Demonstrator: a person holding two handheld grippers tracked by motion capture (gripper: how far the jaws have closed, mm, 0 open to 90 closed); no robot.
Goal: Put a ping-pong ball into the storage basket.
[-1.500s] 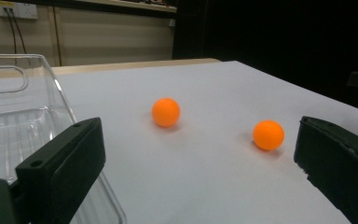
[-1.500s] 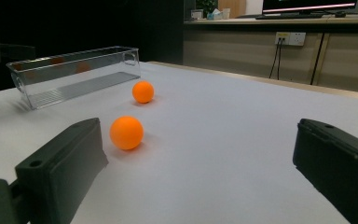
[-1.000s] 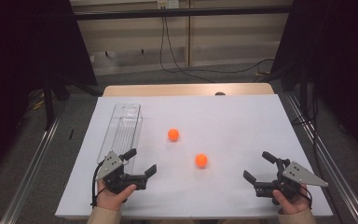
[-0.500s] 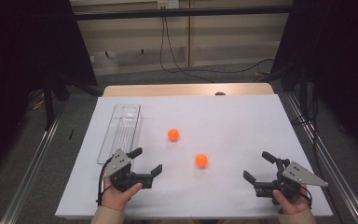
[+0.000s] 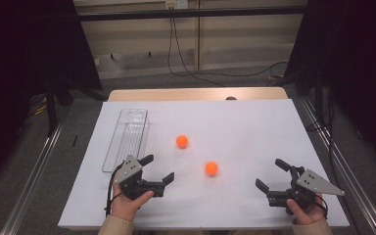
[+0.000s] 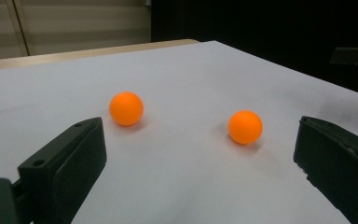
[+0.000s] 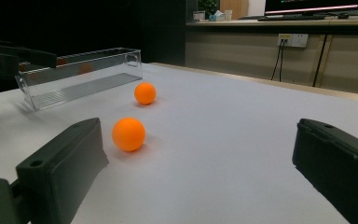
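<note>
Fingers first: in the high view both pairs are spread wide with nothing between them. The left gripper (image 5: 158,169) sits near the front of the white table (image 5: 254,122), just below the clear tray (image 5: 126,139), jaws aimed toward the middle. The right gripper (image 5: 273,176) rests at the front right, well apart from everything. Two orange balls lie loose on the sheet: the near ball (image 5: 211,168) between the two grippers, the far ball (image 5: 182,141) further back, beside the tray.

Left gripper view: the black jaws frame both balls, far ball (image 6: 126,108) on the left, near ball (image 6: 245,127) on the right, neither one touched.

Right gripper view: near ball (image 7: 128,134) sits just past the left-hand jaw, far ball (image 7: 145,93) behind it, tray (image 7: 81,77) off to the left, looks empty.

My guess is these are ping-pong type balls, so super light, hard and smooth, and they'll roll off at the slightest nudge. I'd straddle one across its widest part and close gently, squeezing dead centre so it doesn't squirt out.
</note>
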